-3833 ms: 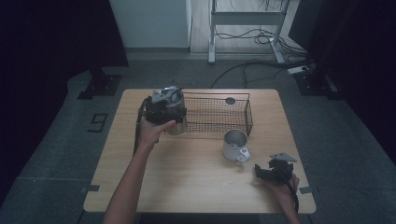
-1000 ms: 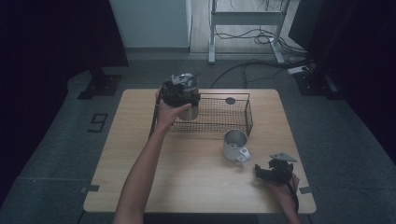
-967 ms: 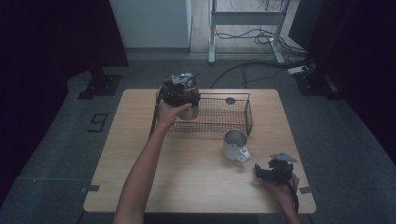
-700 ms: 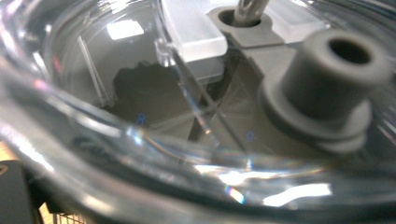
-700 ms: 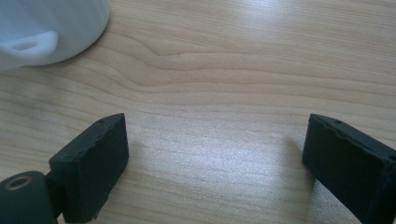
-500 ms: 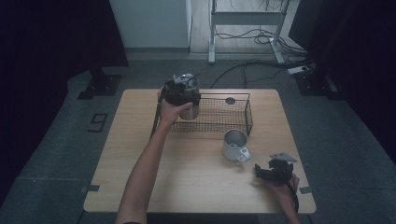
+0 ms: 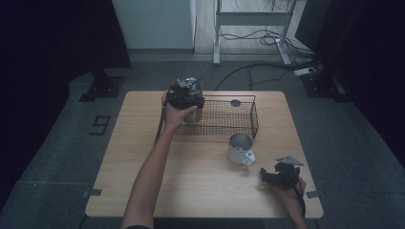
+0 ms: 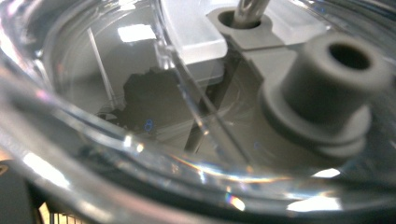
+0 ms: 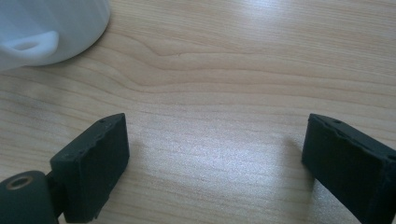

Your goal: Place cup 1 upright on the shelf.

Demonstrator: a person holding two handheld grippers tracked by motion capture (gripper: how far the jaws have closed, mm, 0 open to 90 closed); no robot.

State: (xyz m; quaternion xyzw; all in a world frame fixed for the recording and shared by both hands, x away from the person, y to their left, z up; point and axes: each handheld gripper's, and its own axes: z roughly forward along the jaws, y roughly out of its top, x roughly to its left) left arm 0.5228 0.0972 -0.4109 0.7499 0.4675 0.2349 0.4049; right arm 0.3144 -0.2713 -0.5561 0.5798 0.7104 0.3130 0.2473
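My left gripper is shut on a clear cup with a lid, holding it from above at the left end of the black wire basket. Whether the cup rests on the basket's bottom I cannot tell. In the left gripper view the clear cup is pressed close to the camera, and a grey stopper sits in its lid. My right gripper lies low at the table's front right, jaws open over bare wood. A white mug stands just left of it, and the same white mug appears in the right gripper view.
The wooden table has free room across its left half and front middle. A small dark round spot lies behind the basket. Dark floor with cables and a metal frame surrounds the table.
The left hand has carried the clear cup from outside the basket's left side to its left end and has sunk a little. The right hand has kept still.
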